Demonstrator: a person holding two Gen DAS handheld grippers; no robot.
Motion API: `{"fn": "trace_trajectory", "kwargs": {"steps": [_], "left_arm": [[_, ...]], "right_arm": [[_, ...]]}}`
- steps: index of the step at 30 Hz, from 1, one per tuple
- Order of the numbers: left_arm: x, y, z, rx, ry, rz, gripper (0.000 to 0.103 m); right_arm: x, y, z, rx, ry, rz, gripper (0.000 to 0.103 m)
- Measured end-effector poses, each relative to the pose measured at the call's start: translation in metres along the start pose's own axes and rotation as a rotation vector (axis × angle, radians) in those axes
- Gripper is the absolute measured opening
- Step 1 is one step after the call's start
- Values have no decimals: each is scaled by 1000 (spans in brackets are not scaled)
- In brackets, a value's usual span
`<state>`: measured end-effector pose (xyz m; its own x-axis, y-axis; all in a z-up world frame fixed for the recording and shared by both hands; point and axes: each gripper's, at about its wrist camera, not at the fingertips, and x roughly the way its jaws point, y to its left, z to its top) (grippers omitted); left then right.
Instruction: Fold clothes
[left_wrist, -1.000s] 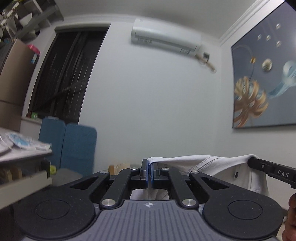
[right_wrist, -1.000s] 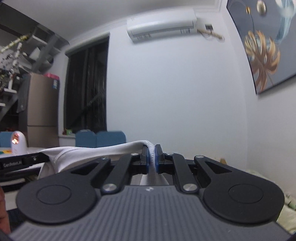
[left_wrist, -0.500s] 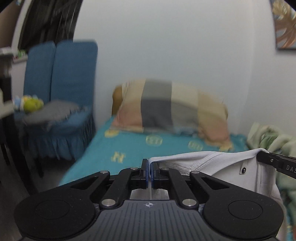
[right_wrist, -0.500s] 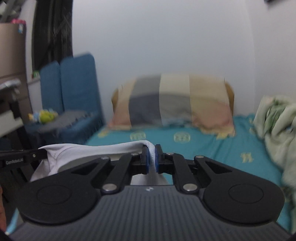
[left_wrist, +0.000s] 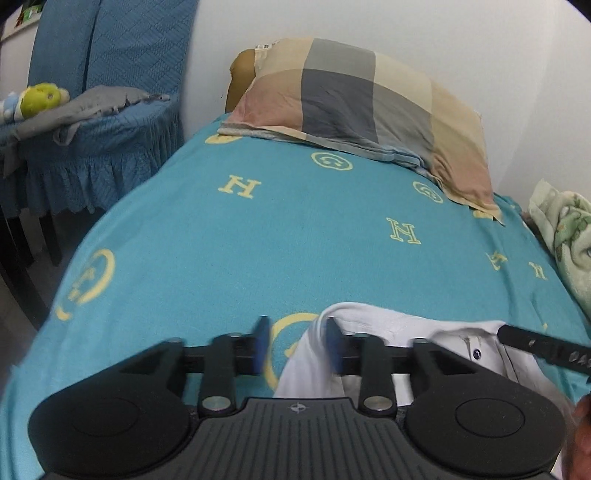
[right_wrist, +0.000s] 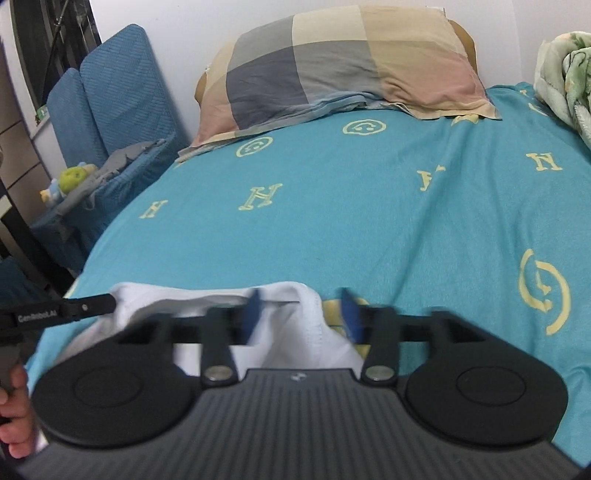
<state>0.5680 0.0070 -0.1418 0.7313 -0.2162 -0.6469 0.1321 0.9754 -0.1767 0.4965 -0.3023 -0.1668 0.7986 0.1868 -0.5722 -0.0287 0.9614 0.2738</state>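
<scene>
Both grippers, clamped on the white shirt (left_wrist: 388, 328) a second ago, are now opening above the bed (left_wrist: 295, 229): left gripper (left_wrist: 297, 347) and right gripper (right_wrist: 301, 314) each standing parted, cloth loose between the pads. Shirt is lying at the bed's near edge, opposite the pillow (left_wrist: 365, 96), collar edge running crosswise.

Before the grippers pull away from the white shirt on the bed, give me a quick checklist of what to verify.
1. Left gripper letting go: ok, jaws opening, shirt edge between them, pads not pressing.
2. Right gripper letting go: ok, jaws opening, shirt corner loose between them.
3. Shirt down on the bedspread: ok at the top edge, rest hidden by the grippers.
4. Shirt lying flat: cannot tell, the cloth bunches near the right gripper.
5. Bedspread ahead free for folding: ok, the pillow lies well beyond.
</scene>
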Motion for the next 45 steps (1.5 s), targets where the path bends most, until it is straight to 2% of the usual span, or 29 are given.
{"fn": "trace_trajectory", "kwargs": {"steps": [3, 7, 11, 15, 18, 21, 24, 26, 28, 33, 35, 37, 39, 41, 42, 45], "left_arm": [[-62, -6, 3, 6, -22, -25, 61], [-143, 0, -11, 19, -64, -48, 68], [-233, 7, -46, 0, -103, -74, 68], [-311, 8, -88, -30, -127, -98, 68], [-354, 4, -115, -20, -142, -102, 66], [-379, -4, -138, 19, -135, -84, 66], [-386, -17, -162, 75, -98, -77, 66], [-373, -30, -174, 137, -64, -47, 66], [-361, -42, -184, 196, -46, -27, 66], [-324, -56, -196, 239, -29, -30, 65], [-308, -57, -200, 249, -16, -28, 59], [-290, -55, -201, 259, 4, -22, 41], [-273, -52, -202, 269, 24, -19, 35], [-259, -50, -204, 278, 37, -13, 19], [-256, -48, -204, 271, 33, -14, 5], [-258, -40, -197, 225, -18, -18, 2]], "right_arm": [[-32, 8, 5, -18, -22, -6, 68], [-105, 21, 2, -11, -47, 2, 68], [-183, 34, -18, -6, -59, 23, 68], [-258, 49, -54, -13, -87, 30, 68], [-303, 57, -89, -4, -102, 35, 68], [-336, 67, -118, 2, -88, 17, 68], [-362, 72, -139, 19, -98, 26, 68], [-369, 69, -149, 47, -94, 47, 68], [-368, 63, -155, 79, -92, 59, 68], [-348, 50, -156, 139, -70, 66, 68], [-338, 48, -158, 148, -55, 66, 68], [-330, 47, -159, 138, -47, 62, 68], [-323, 48, -160, 124, -44, 58, 68], [-318, 46, -159, 123, -45, 66, 68], [-315, 46, -158, 124, -45, 71, 68], [-310, 45, -157, 125, -36, 73, 68]]}}
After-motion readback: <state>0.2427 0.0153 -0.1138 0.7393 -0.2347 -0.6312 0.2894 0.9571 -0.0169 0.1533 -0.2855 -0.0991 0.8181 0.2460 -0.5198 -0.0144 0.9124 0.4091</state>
